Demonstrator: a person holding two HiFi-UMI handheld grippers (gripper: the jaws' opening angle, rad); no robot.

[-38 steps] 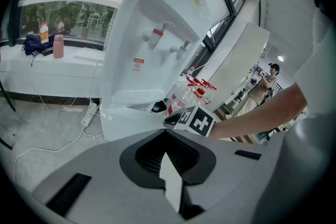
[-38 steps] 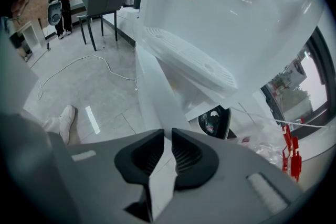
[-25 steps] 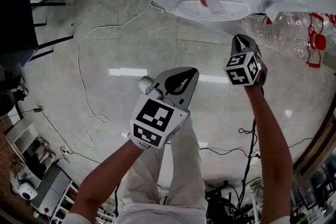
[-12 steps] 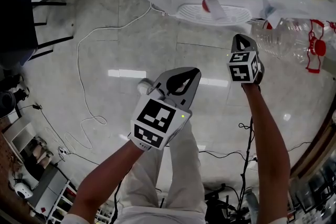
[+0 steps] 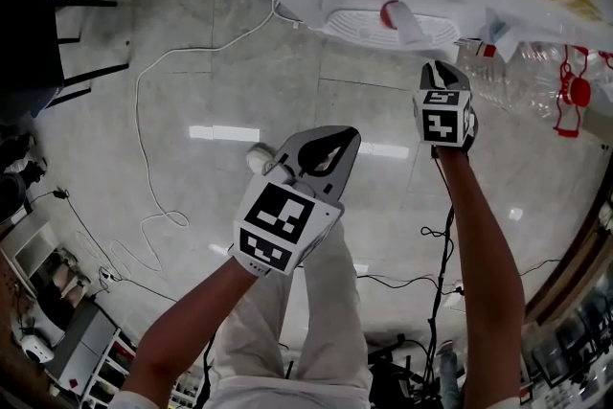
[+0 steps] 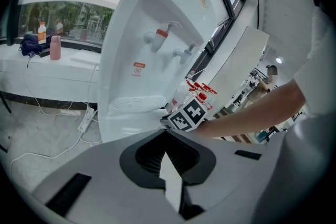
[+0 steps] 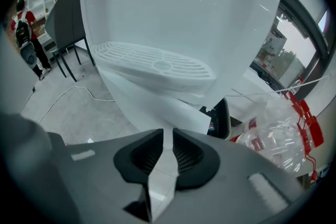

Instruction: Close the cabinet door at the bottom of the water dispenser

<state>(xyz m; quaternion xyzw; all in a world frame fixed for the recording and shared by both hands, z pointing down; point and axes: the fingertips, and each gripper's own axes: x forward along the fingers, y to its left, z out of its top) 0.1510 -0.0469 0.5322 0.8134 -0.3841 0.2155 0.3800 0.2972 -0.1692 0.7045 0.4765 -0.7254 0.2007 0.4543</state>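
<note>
The right hand-held gripper [image 7: 168, 135] points down at the foot of the water dispenser [image 7: 184, 13]. Its jaws have just been opening and stand slightly spread, with nothing pinched between them. Just beyond the tips lies the white cabinet door [image 7: 152, 105], the slanted panel below the ribbed drip tray [image 7: 157, 65]. A dark gap shows at the panel's right edge, so the door looks ajar. Whether the tips touch it cannot be told.

To the right of the door sits a cluster of clear plastic bottles [image 7: 278, 136] with red caps and handles.

In the head view the left hand-held gripper [image 5: 352, 133] hangs lower and well apart from the dispenser, above the grey tiled floor [image 5: 239, 72]. Its jaws are pressed together and empty. A white cable [image 5: 141, 110] loops across the floor to its left.
</note>
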